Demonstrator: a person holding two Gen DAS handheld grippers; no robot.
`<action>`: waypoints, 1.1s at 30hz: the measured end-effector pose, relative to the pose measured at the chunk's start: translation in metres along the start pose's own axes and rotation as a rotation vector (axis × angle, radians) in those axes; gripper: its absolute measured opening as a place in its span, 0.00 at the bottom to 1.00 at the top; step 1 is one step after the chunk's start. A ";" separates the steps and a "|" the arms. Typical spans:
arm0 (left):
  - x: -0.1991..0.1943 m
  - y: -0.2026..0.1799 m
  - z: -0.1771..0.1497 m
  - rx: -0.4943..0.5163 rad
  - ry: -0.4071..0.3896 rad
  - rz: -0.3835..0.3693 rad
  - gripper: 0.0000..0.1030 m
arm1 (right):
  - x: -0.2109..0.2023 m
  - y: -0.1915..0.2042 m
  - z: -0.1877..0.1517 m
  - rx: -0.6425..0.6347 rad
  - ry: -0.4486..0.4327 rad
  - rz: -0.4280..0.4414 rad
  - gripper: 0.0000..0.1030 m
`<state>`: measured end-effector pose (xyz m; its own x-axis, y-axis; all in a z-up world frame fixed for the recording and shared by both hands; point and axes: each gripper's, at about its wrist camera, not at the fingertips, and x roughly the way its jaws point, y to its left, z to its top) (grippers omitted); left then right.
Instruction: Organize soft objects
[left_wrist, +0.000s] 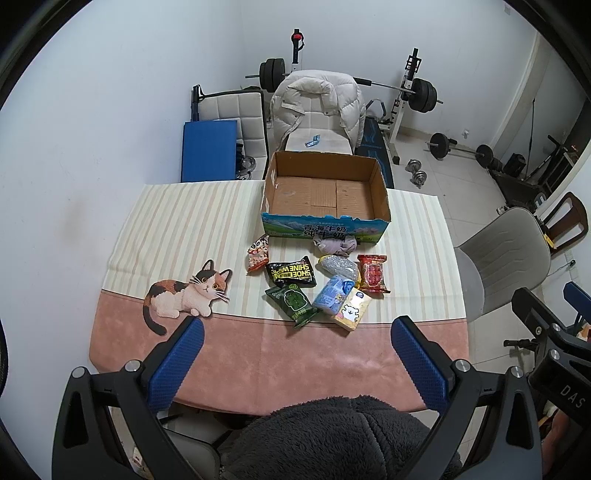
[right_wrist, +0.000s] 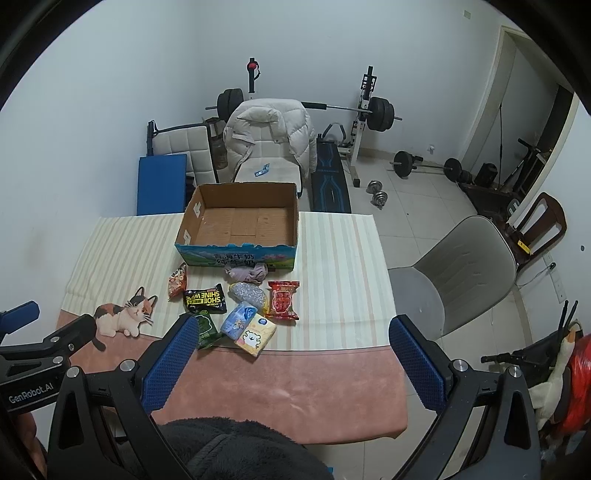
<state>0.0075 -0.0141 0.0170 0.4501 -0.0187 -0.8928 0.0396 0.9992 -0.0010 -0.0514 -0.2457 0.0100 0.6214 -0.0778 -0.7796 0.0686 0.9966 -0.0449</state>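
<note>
Left gripper (left_wrist: 295, 332): blue-padded fingers spread wide, nothing between them, hovering above the near pink edge of the table (left_wrist: 303, 354). Right gripper (right_wrist: 291, 332): likewise spread wide and unloaded, above the same edge.

Soft items lie clustered mid-table, just in front of the cardboard box (left_wrist: 325, 192):
- green packet (left_wrist: 293, 301), nearest
- yellow tissue pack (left_wrist: 352, 308), touching blue pack (left_wrist: 332, 291)
- black shoe-wipe packet (left_wrist: 291, 273)
- orange snack bag (left_wrist: 258, 254), leftmost
- silver mesh pouch (left_wrist: 340, 266)
- red packet (left_wrist: 373, 273), rightmost
- grey-purple cloth (left_wrist: 336, 245), against the box front.

Box is open and sits at the far table edge. Cat print (left_wrist: 184, 295) on the tablecloth, left of the cluster.
</note>
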 end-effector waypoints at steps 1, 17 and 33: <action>0.000 0.000 0.001 0.000 0.002 -0.001 1.00 | 0.000 0.000 0.000 0.001 0.001 0.002 1.00; 0.206 0.065 0.019 -0.302 0.359 -0.068 1.00 | 0.227 0.005 -0.030 0.178 0.386 0.181 1.00; 0.464 0.028 -0.001 -0.314 0.758 -0.093 0.84 | 0.452 0.059 -0.111 0.344 0.713 0.205 0.88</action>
<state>0.2163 0.0057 -0.3981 -0.2716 -0.1854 -0.9444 -0.2548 0.9601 -0.1152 0.1463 -0.2192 -0.4142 0.0102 0.2554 -0.9668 0.3156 0.9166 0.2455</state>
